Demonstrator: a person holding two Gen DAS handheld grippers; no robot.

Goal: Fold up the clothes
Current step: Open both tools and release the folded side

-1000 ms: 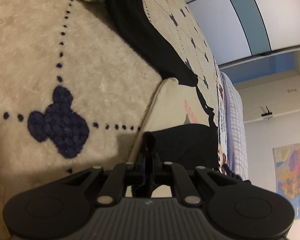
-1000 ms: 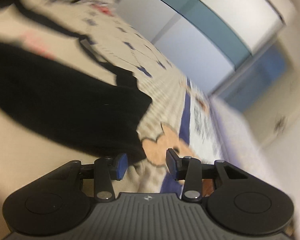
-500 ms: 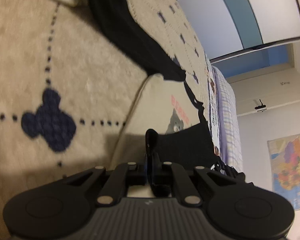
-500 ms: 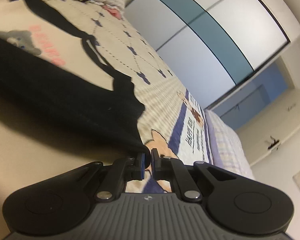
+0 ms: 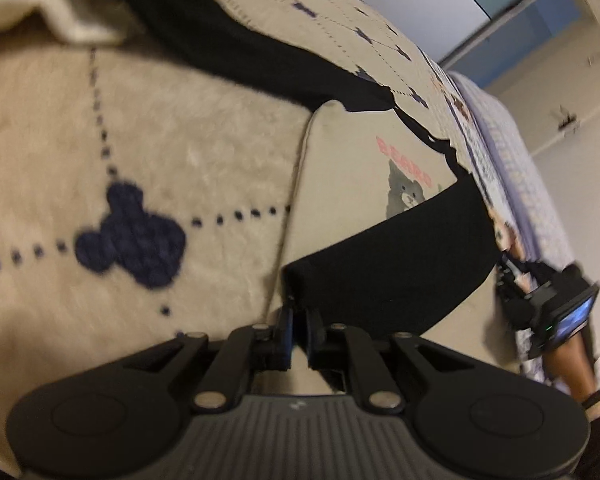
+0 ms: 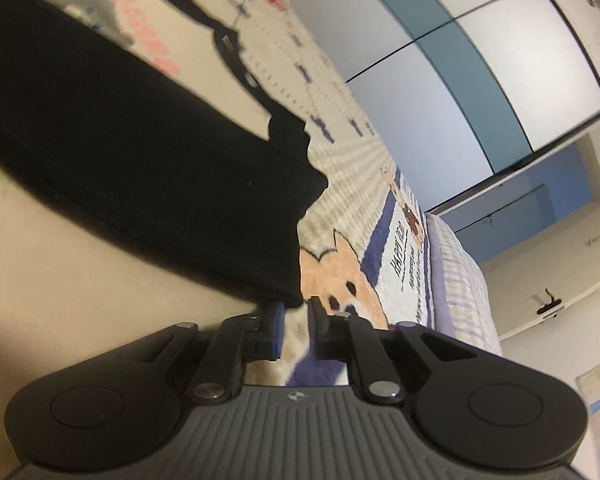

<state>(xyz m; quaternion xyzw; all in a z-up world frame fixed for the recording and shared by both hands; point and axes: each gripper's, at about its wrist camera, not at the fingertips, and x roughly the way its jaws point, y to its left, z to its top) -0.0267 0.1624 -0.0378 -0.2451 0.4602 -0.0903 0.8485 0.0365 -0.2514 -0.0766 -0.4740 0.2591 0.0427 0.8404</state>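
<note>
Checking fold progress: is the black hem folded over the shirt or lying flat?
Folded over: the black hem lies across the shirt's beige front, partly covering its bear print.

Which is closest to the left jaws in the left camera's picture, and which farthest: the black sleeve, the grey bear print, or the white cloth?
1. black sleeve: right at the left gripper.
2. grey bear print: beyond, right of centre.
3. white cloth: far upper left.

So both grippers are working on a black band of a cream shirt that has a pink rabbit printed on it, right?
Not quite. The print on the cream shirt is a grey bear-like animal under pink letters, not a pink rabbit; the left wrist view shows it. The left gripper and right gripper are indeed at the black band.
</note>
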